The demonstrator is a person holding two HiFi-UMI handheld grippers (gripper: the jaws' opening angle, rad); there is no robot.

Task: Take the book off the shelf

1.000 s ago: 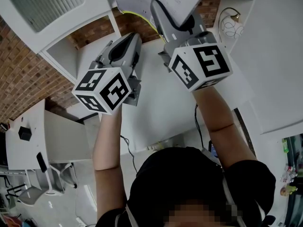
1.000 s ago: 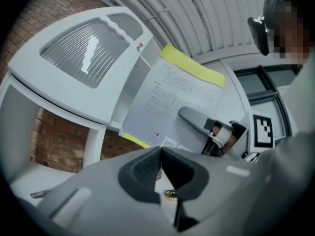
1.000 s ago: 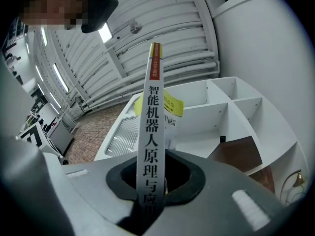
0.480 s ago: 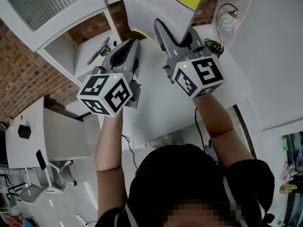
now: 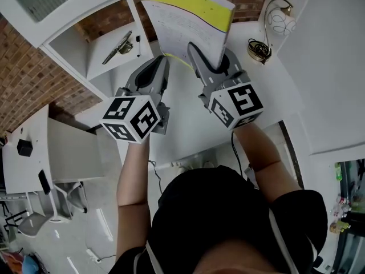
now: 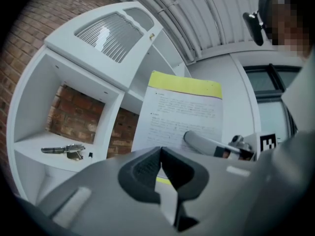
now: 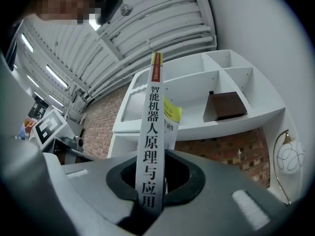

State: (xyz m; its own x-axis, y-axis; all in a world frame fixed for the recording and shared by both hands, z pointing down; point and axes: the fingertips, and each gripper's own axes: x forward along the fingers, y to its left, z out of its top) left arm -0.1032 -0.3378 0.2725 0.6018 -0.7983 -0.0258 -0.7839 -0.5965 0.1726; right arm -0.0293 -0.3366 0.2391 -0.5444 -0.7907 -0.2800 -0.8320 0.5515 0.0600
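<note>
A white book with a yellow band [image 5: 185, 19] stands upright in the air in front of the white shelf unit [image 5: 85, 36]. My right gripper [image 5: 210, 57] is shut on its lower edge. The right gripper view shows the spine with black characters [image 7: 151, 146] pinched between the pads of that gripper [image 7: 153, 180]. My left gripper [image 5: 161, 64] hangs just left of the book, apart from it, shut with nothing in it. In the left gripper view its tips [image 6: 161, 150] meet, with the book's printed cover [image 6: 179, 109] behind them.
One shelf compartment holds a slim metal tool [image 5: 118, 45]; another holds a brown box [image 7: 225, 106]. A round wire lamp [image 5: 281, 19] and a coil of cable [image 5: 258, 49] sit on the white top at the right. A brick wall [image 5: 25, 79] lies behind.
Both grippers have come down and toward me, away from the shelf. The book came with the right gripper, and more of its cover now shows.
</note>
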